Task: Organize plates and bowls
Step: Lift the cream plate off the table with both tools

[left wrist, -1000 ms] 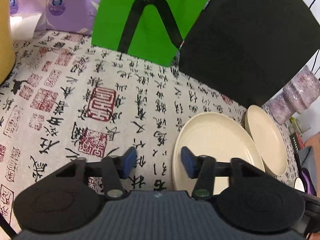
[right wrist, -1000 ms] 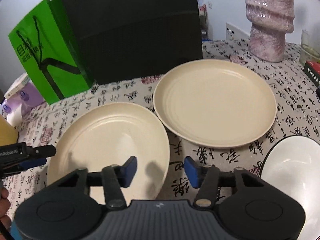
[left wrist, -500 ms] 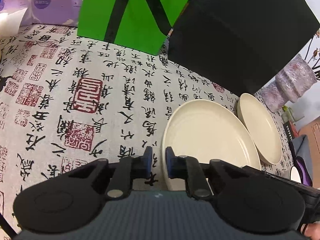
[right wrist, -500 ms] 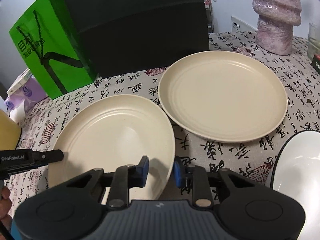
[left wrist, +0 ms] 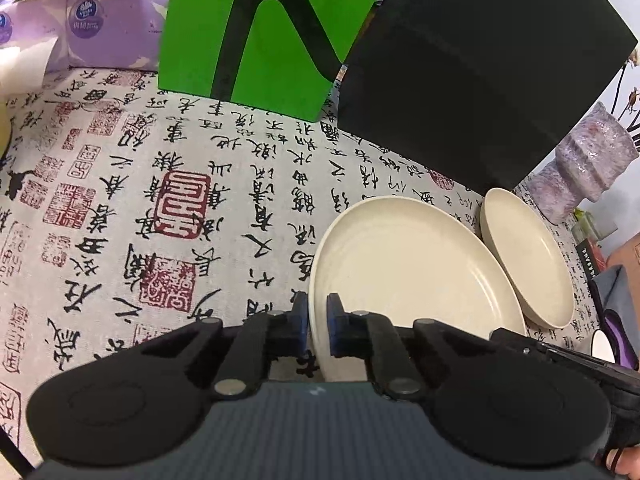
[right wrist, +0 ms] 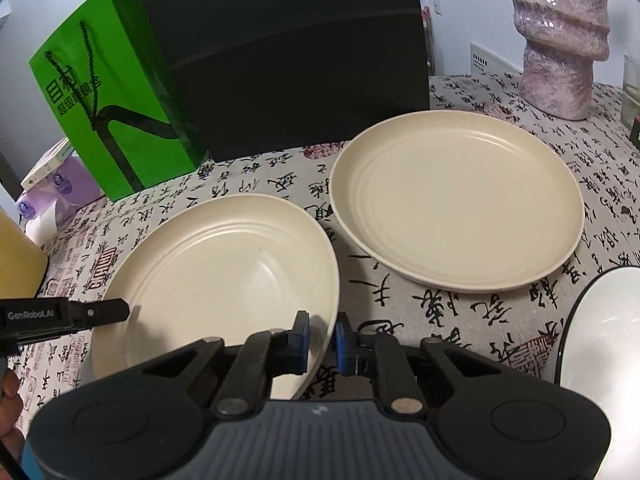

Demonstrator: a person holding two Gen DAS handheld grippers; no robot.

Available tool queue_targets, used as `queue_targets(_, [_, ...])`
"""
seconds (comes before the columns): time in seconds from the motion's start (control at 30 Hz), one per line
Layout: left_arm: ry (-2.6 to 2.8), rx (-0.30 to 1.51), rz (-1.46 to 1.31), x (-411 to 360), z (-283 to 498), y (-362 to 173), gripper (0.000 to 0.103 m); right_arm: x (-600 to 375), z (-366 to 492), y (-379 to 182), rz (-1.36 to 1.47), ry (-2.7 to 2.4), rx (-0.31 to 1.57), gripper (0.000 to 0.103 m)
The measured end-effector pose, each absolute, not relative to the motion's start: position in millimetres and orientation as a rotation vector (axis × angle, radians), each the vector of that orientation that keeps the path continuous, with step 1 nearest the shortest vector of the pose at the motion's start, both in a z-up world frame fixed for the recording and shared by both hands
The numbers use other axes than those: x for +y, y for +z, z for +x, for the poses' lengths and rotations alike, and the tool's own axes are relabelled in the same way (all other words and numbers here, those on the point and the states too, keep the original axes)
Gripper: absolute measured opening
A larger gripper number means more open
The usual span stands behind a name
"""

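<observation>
- My left gripper is clamped on the near plate at its left rim.
- My right gripper is closing, the same plate's right rim between its pads.
- The plate looks stiff, light and smooth; I judge opposite rim holds safest.
- It rests on the tablecloth, just beside the far plate; a white bowl lies to the right.

Your table wears a calligraphy-printed cloth. Beside the tall black box on it: green paper bag, two cream round plates, pink glittery vase.
</observation>
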State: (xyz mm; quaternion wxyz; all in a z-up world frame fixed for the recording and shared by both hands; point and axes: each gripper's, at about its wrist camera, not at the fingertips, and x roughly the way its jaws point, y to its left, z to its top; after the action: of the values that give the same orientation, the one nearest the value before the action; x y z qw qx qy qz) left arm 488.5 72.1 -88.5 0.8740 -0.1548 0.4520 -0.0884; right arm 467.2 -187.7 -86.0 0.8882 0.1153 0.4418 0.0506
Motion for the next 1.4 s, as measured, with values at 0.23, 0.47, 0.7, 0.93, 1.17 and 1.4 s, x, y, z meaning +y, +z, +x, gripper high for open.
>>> queue_targets(0.23, [-0.169, 0.914, -0.310, 70, 486, -83, 0.010, -185, 466, -80, 0.215, 0.115, 0.878, 0.013])
queue_targets(0.47, [-0.146, 0.866, -0.289, 68, 482, -76, 0.010, -181, 464, -72, 0.199, 0.121, 0.831, 0.013])
queue_targets(0.7, [-0.127, 0.801, -0.287, 68, 477, -65, 0.010, -180, 460, -62, 0.196, 0.138, 0.773, 0.012])
queue_targets(0.93, [-0.113, 0.753, -0.283, 68, 472, -54, 0.010, -177, 456, -51, 0.185, 0.135, 0.703, 0.012])
queue_targets(1.17, [-0.111, 0.719, -0.278, 66, 466, -44, 0.010, -177, 450, -42, 0.184, 0.135, 0.665, 0.012])
queue_targets(1.4, [-0.109, 0.694, -0.274, 64, 461, -36, 0.010, -178, 442, -33, 0.182, 0.139, 0.624, 0.012])
